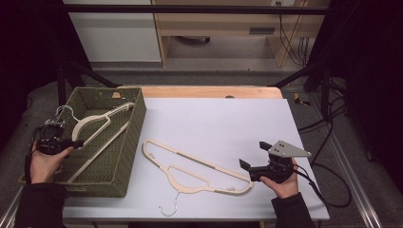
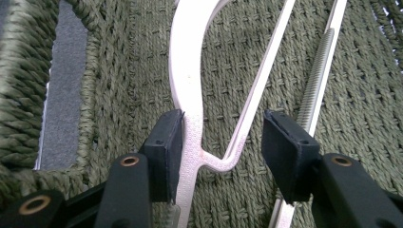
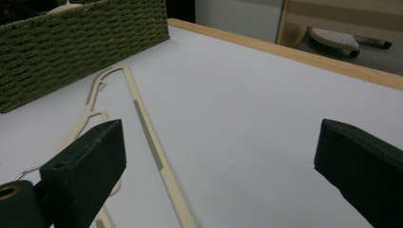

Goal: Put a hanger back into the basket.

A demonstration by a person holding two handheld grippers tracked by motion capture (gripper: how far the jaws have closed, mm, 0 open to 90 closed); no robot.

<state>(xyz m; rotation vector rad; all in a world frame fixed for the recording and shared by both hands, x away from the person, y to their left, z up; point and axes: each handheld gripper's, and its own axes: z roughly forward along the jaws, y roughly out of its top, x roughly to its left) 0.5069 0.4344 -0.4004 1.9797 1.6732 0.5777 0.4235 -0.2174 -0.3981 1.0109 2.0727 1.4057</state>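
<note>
A cream hanger lies inside the green woven basket at the table's left, its metal hook toward the far left corner. My left gripper reaches over the basket's left rim. In the left gripper view this gripper is open astride the hanger's shoulder arm, which touches the left pad. A second cream hanger lies flat on the white table, hook toward the front edge. My right gripper hovers just right of it, wide open and holding nothing, facing that hanger.
The basket wall stands left of the table hanger. Bare white tabletop stretches behind and right of it, ending at a wooden strip. Black frame poles flank the table, and cables trail on the floor at right.
</note>
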